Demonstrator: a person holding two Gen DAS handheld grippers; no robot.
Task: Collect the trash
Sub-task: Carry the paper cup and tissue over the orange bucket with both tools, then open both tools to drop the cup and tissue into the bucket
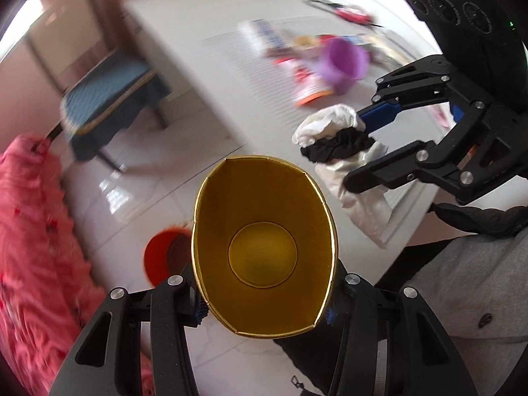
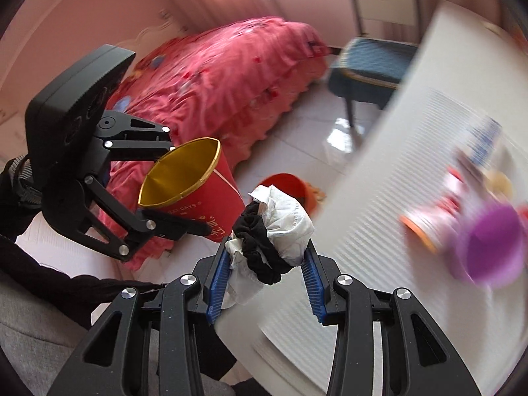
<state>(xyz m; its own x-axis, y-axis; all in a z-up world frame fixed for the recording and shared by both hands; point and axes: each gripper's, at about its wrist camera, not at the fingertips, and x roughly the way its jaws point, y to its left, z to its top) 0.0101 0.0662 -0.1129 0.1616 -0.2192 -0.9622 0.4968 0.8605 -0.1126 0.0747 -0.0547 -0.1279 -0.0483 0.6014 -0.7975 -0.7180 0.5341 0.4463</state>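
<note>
Pink-red bedding covers the bed (image 2: 231, 76) across the upper middle of the right wrist view. The white bench (image 2: 412, 171) runs down that frame's right side, and a blurred purple cup (image 2: 491, 250) lies on it at the right edge. At left centre the left tongs (image 2: 184, 188) clamp a red paper cup (image 2: 214, 198) with a gold lining; in the left wrist view its squashed mouth fills the lower centre. An orange bin (image 2: 290, 181) stands on the floor, just above the wad in frame. At lower centre the right tongs (image 2: 269, 264) pinch a crumpled white tissue wad (image 2: 287, 227) wrapped with a black scrap (image 2: 255, 247), held just right of the cup.
</note>
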